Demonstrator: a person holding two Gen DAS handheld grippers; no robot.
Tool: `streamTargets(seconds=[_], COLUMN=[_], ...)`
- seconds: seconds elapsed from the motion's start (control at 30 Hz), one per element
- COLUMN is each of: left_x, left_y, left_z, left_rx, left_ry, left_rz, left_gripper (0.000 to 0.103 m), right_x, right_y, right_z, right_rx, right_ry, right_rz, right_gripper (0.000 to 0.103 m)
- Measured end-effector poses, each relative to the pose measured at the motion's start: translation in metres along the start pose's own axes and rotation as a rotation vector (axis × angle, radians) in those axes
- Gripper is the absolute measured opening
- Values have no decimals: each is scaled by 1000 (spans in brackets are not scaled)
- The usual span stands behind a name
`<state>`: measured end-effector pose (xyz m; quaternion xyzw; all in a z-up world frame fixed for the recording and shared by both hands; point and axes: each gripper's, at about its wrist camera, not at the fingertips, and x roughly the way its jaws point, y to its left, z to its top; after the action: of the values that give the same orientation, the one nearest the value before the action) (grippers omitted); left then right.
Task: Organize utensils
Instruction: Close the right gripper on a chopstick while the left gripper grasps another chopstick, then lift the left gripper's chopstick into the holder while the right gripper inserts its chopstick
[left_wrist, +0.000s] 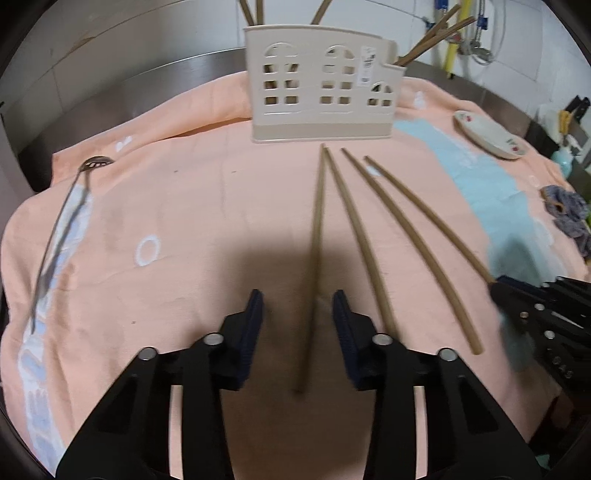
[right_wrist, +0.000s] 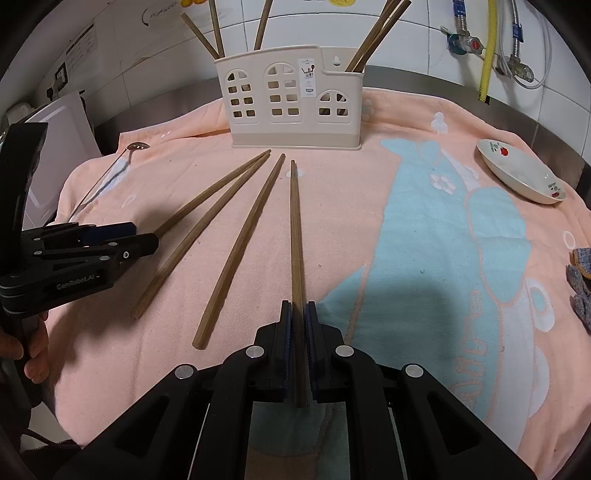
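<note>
Now four chopsticks (right_wrist: 236, 243) fan on towel before holder (right_wrist: 291, 107). Right tool (right_wrist: 298, 317) clenched on rightmost stick's thick end. Left tool (left_wrist: 298, 314) straddles leftmost stick, pads seemingly not touching. Sticks light, stiff, thin, roll-prone; grip thick ends.

chopsticks (right_wrist: 242, 242): looked like brown wood, matt, fine lengthwise grain
holder (right_wrist: 291, 101): cream plastic, smooth, slight sheen, small paper label stuck on the front
towel (right_wrist: 424, 236): soft cloth, peach with pale blue print, nubbly matt weave
spoon (left_wrist: 55, 236): thin shiny metal, slotted bowl
dish (right_wrist: 524, 177): glazed ceramic, glossy white, painted flowers
counter rim (left_wrist: 129, 85): brushed steel, dull sheen
wall (right_wrist: 424, 33): glossy white tile
right gripper (right_wrist: 298, 306): matt black plastic body, ribbed dark blue pads, bright metal pins
</note>
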<state>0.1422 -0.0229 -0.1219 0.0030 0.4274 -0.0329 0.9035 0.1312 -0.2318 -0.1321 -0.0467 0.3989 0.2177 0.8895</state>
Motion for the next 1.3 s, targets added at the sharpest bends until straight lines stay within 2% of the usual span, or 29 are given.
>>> streamTargets(seconds=[0.2, 0.33, 0.67, 0.77, 0.9, 1.07, 1.3], left_x=[3, 7, 8, 7, 5, 0, -29], left_y=[-3, -1, -3, -5, -3, 0, 9], left_z=[2, 3, 2, 0, 0, 1, 14], left_rx=[5, 9, 41, 52, 38, 30, 21], left_ry=[4, 15, 1, -4, -3, -8, -79], left_rz=[-81, -98, -81, -64, -57, -70, -84], left_gripper=[23, 21, 21, 17, 8, 6, 5], right_x=[0, 1, 0, 0, -1, -4, -33], right_y=[0, 0, 2, 2, 1, 0, 3], right_z=[0, 1, -1, -2, -2, -3, 14], right_rx=[0, -2, -12, -11, -18, -8, -19], right_ry=[0, 0, -3, -4, -5, -11, -95], right_rz=[1, -1, -9, -11, -10, -6, 2], right_gripper=[8, 8, 9, 9, 8, 7, 7])
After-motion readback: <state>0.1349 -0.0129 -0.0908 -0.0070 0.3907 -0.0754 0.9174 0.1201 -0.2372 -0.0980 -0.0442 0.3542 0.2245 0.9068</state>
